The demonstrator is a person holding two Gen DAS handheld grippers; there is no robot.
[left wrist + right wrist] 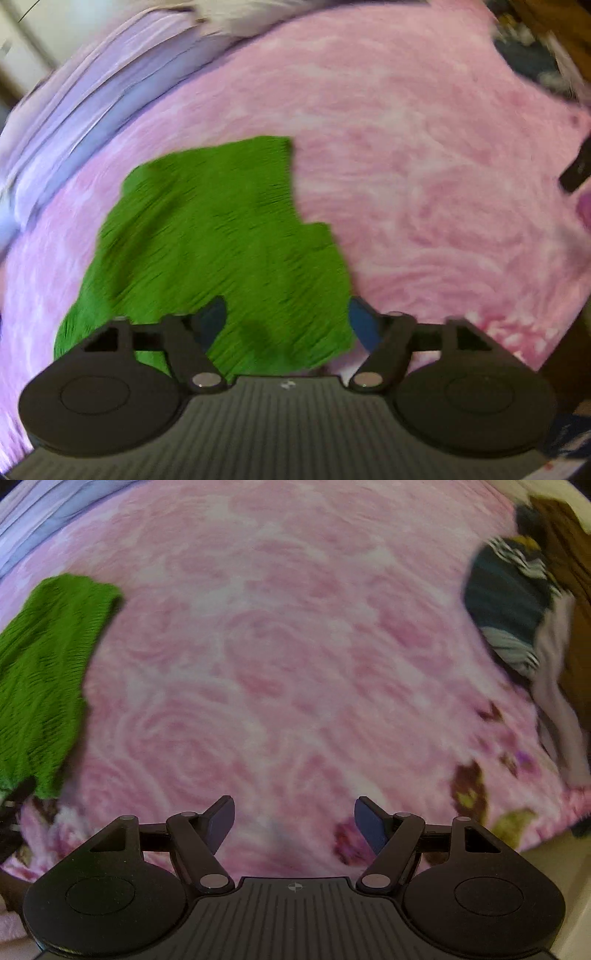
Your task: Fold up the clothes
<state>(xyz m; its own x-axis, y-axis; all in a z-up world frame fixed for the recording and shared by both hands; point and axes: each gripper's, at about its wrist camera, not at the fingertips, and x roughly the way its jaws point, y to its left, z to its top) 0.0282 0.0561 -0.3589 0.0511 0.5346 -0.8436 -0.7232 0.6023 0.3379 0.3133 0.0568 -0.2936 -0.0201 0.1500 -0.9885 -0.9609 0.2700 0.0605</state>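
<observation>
My left gripper [288, 317] jaws spread, nothing pinched, hovering over near edge of folded green ribbed knit garment [218, 236] lying flat on pink rose-print blanket [424, 166], likely laid aside as done. My right gripper [294, 821] open, empty, right of green garment. Farther right of it, dark striped clothes pile [509, 602] waits unfolded.

Pink rose-patterned blanket [295, 646] across the bed, brown wooden furniture [570, 554] at its far right edge

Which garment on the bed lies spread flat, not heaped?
The green cloth, flat on the pink blanket; the dark striped clothes sit bunched at the edge.
</observation>
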